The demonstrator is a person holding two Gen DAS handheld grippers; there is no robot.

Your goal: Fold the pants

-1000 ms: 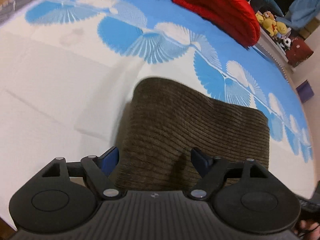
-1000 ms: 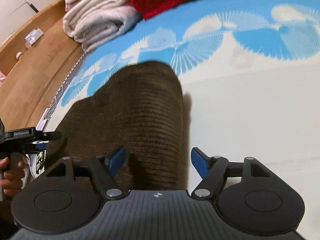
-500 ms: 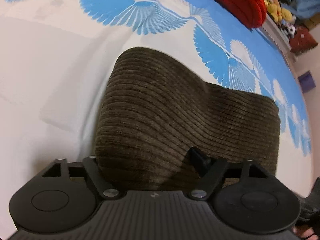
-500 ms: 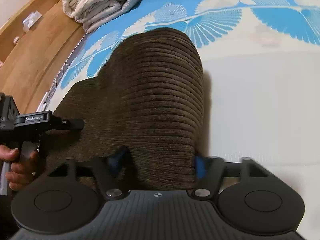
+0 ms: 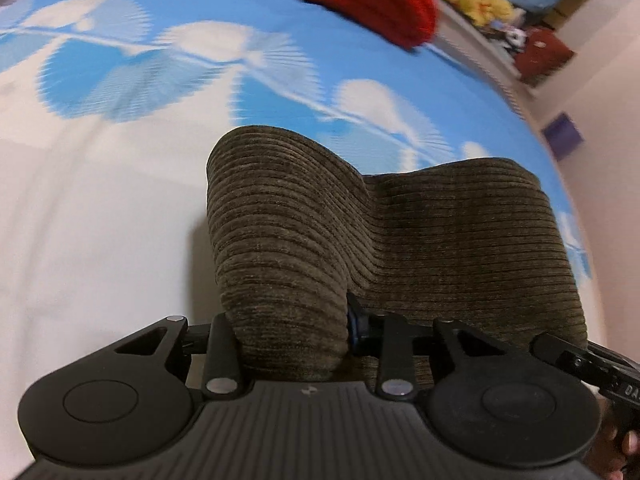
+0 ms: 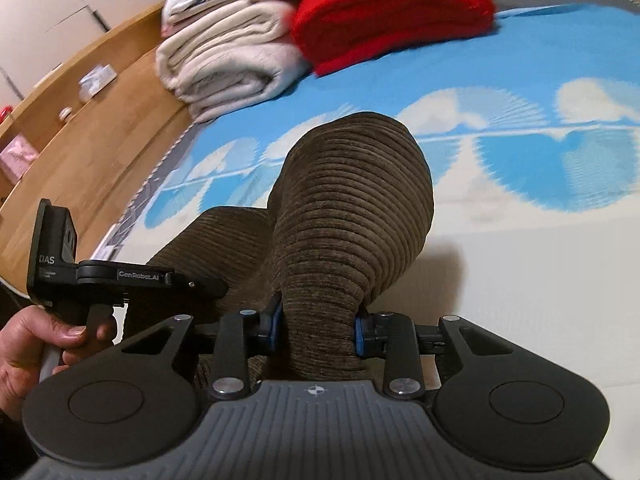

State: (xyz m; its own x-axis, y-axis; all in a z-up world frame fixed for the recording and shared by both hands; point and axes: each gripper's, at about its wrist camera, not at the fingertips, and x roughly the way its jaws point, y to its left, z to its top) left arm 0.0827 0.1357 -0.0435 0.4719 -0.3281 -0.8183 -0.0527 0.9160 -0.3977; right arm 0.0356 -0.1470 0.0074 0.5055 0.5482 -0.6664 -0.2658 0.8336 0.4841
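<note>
With both the left gripper (image 5: pixel 292 332) and right gripper (image 6: pixel 318 328) clamped on the brown corduroy pants (image 5: pixel 400 240), already doubled, laying the lifted edge over looks left.

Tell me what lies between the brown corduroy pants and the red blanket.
Only bare blue-and-white bedsheet separates the corduroy pants from the red blanket, seen in the right wrist view.

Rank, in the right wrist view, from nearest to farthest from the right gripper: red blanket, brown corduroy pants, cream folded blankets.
1. Brown corduroy pants, pinched in the right gripper.
2. Cream folded blankets, far left.
3. Red blanket, top centre, slightly beyond.
</note>
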